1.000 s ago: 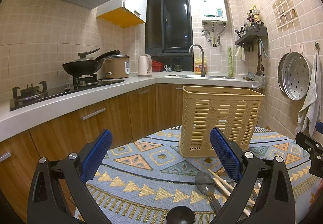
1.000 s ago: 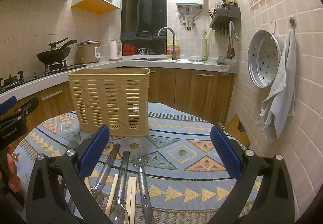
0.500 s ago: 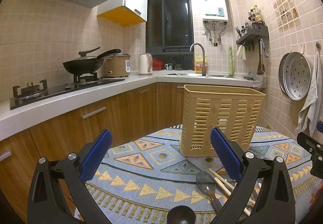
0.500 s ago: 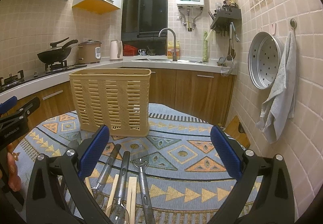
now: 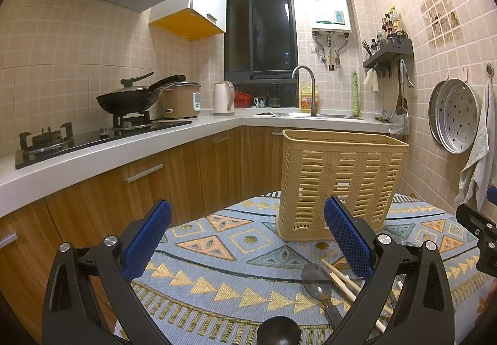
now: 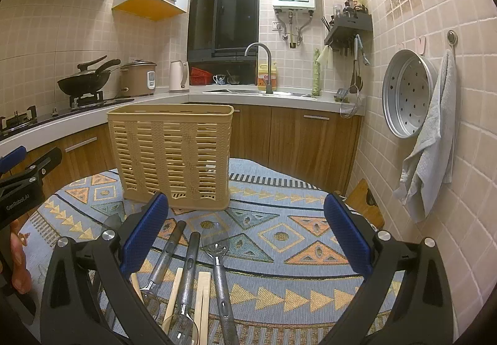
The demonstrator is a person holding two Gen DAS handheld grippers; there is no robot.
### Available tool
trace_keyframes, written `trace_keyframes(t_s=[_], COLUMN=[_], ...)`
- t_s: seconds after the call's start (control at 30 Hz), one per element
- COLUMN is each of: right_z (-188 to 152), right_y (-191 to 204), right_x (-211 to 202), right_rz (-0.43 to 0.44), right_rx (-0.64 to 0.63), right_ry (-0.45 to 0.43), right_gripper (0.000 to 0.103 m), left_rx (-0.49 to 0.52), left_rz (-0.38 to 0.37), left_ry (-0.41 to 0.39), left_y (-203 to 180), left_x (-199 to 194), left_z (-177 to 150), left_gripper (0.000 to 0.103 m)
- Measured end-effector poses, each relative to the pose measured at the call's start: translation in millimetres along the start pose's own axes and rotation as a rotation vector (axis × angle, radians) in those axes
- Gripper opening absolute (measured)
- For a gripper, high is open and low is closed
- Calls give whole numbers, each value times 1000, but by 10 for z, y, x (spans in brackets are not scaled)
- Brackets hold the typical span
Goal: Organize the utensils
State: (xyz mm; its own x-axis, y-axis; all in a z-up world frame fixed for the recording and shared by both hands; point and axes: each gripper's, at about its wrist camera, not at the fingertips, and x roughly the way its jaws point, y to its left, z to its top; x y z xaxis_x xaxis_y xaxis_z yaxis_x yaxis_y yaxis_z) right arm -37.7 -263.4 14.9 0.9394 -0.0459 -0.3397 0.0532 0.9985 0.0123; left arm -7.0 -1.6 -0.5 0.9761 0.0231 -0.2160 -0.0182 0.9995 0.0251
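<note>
Fingers of both grippers stood wide apart and gripped nothing. Between the fingers of the right gripper (image 6: 245, 233) lay most of the loose utensils on the patterned tabletop (image 6: 310, 239). The left gripper (image 5: 248, 239) hovered to the left of the pile, over bare cloth.

The utensils lay in a close bundle, handles pointing toward the basket (image 6: 174, 155), which stood upright farther back on the tabletop, well apart from the pile. The slotted spoon (image 6: 219, 264) lay at the right edge of the bundle; two metal handles (image 6: 186, 270) lay beside it, with pale chopsticks (image 6: 203, 298) between and under them. In the left wrist view a grey spoon (image 5: 316, 281) and more chopsticks (image 5: 341, 279) lay just beside the right-hand finger.

Judged step: selecting the first utensil. No piece had yet reached the basket.

Recommended procedure:
1. Take an outer piece first; the slotted spoon appeared least entangled.
2. Close the fingers across the handle, not the bowl, so that the piece hangs straight.
3. Lift clear before travelling; neighbouring handles touched and could be dragged along.
4. Lower the piece vertically through the open top of the basket. The basket looked light and might tip if struck on its rim.
</note>
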Motion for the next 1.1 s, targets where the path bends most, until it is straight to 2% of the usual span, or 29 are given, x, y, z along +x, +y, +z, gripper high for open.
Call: trace_keyframes(t_s=[0.23, 0.33, 0.4, 0.43, 0.47, 0.53, 0.6, 0.63, 0.73, 0.83, 0.9, 0.97, 1.03, 1.1], right_z=[6, -6, -3, 10, 32, 53, 60, 76, 114, 212, 281, 333, 370, 398], right_y=[-11, -55, -130, -173, -228, -305, -338, -365, -379, -352, -320, -288, -255, -212], right_x=[-7, -9, 5, 21, 61, 142, 211, 235, 243, 315, 372, 435, 564, 719], right_rz=[-22, -104, -128, -113, -70, -38, -4, 4, 11, 40, 99, 105, 100, 136], right_rx=[6, 43, 95, 111, 131, 144, 146, 145, 132, 105, 85, 53, 10, -10], right_ry=[0, -6, 10, 32, 78, 163, 231, 263, 297, 369, 422, 464, 538, 627], right_gripper=[96, 96, 96, 96, 96, 96, 96, 96, 96, 96, 96, 96, 96, 94], left_rx=[2, -24, -92, -137, -169, -209, -179, -155, -98, -119, -159, -128, -54, -19], left_rz=[1, -10, -66, -129, -187, -277, -312, -316, -337, -385, -424, -398, -354, -331], left_ry=[-7, -4, 65, 119, 175, 311, 425, 480, 663, 800, 848, 872, 862, 865], left_y=[6, 83, 266, 391, 473, 606, 608, 579, 431, 340, 284, 208, 83, 27], left_x=[-6, 14, 66, 110, 162, 275, 336, 355, 417, 484, 512, 543, 549, 541], left_z=[8, 18, 46, 72, 92, 126, 127, 106, -48, -240, -395, -466, -505, -480], left_gripper=[95, 95, 95, 95, 95, 94, 88, 79, 70, 62, 59, 52, 52, 51])
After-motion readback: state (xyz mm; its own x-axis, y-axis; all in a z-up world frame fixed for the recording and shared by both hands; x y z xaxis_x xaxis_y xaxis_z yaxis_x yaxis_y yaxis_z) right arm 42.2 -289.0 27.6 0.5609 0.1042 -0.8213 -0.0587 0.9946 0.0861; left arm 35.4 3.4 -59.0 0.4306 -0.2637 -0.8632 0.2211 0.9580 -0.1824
